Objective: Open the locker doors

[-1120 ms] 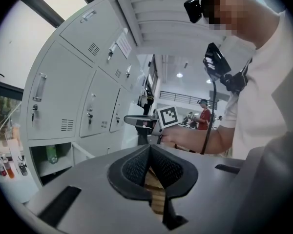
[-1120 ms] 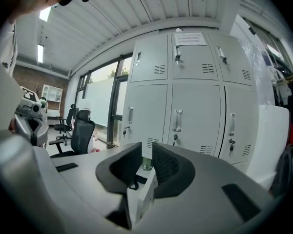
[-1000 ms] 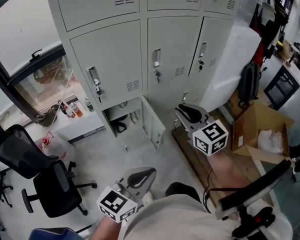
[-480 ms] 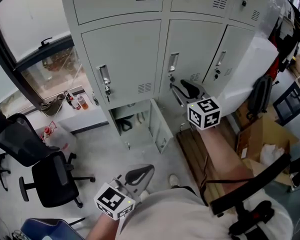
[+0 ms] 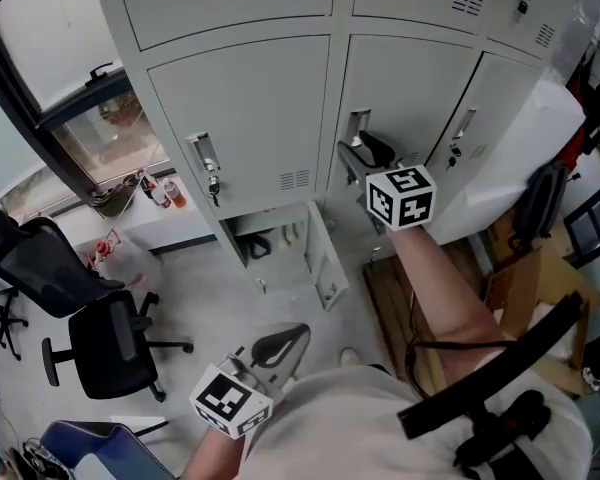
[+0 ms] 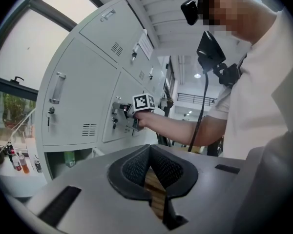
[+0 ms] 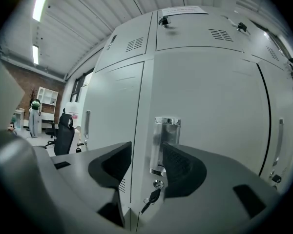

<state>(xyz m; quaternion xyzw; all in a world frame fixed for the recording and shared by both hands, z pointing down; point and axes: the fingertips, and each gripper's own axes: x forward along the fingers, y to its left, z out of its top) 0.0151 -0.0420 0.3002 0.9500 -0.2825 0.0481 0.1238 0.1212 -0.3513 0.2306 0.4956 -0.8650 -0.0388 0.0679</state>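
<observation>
While R tongs (image 7: 145, 165) have just been widening, now apart astride handle (image 7: 165, 145) of mid locker door (image 7: 210, 121), not pressing it, L tongs (image 6: 151, 179) sit closed, empty; risk: off-centre squeeze slips off handle, door won't budge.

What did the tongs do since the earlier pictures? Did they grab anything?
The right tongs moved up to the middle locker's handle and have just been opening. The handle now stands between them, not squeezed yet. The left tongs stayed low near the person, and they are shut. The bottom locker door stayed open.
</observation>
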